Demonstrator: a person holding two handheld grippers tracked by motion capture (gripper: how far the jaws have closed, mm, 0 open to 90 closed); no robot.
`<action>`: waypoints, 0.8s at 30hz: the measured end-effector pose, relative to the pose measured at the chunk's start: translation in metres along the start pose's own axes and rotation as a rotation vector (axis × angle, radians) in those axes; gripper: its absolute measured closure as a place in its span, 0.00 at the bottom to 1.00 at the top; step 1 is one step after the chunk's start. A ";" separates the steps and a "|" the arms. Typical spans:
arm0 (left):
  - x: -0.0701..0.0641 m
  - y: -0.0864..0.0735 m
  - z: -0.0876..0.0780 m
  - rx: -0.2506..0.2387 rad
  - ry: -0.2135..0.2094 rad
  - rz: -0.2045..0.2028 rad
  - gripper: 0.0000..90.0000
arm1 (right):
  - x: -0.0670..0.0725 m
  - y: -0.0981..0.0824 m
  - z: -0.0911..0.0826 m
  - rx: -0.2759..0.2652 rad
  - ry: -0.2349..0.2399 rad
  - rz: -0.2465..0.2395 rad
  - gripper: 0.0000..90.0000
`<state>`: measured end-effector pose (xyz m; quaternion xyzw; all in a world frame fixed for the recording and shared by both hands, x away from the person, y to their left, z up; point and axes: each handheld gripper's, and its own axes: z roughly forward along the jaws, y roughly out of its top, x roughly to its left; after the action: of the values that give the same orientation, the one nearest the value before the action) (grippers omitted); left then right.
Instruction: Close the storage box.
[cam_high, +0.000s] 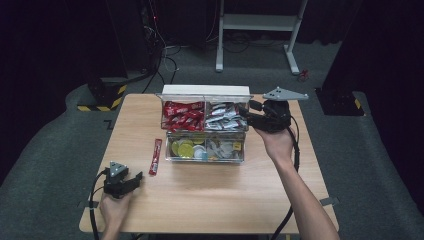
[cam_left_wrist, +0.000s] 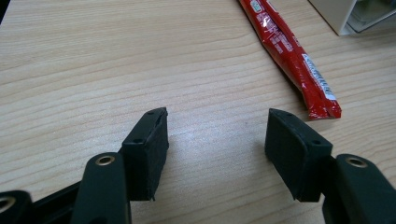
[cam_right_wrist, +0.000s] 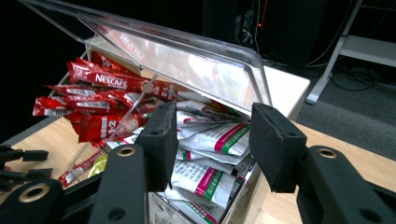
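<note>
We had one red stick (cam_high: 156, 157) out on tabletop (cam_high: 210, 195), left of box (cam_high: 205, 131). Left gripper (cam_left_wrist: 215, 135) near it, jaws wide, empty. Right gripper (cam_right_wrist: 212, 140) at box's lid (cam_right_wrist: 187, 60), jaws apart, gripping nothing. Lid open; stick not yet moved further.

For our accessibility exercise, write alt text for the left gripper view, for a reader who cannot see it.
Two black jaws of the left gripper stand open over a pale wooden table, nothing between them. A red sachet stick lies on the table beyond the jaws, toward the upper right, apart from them.
</note>
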<state>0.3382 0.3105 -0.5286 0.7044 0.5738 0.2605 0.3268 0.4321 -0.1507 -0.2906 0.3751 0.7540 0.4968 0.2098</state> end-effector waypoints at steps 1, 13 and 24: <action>0.000 0.000 0.000 0.000 -0.001 -0.001 0.43 | -0.001 0.001 0.000 0.000 0.002 -0.004 0.58; 0.000 0.000 0.000 0.001 -0.001 -0.006 0.43 | -0.003 -0.007 -0.005 -0.007 -0.011 0.002 0.57; 0.000 0.000 -0.001 0.004 -0.001 -0.009 0.43 | -0.008 0.006 -0.011 -0.040 -0.039 -0.001 0.55</action>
<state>0.3376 0.3104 -0.5284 0.7027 0.5772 0.2574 0.3269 0.4317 -0.1625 -0.2809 0.3799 0.7399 0.5042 0.2323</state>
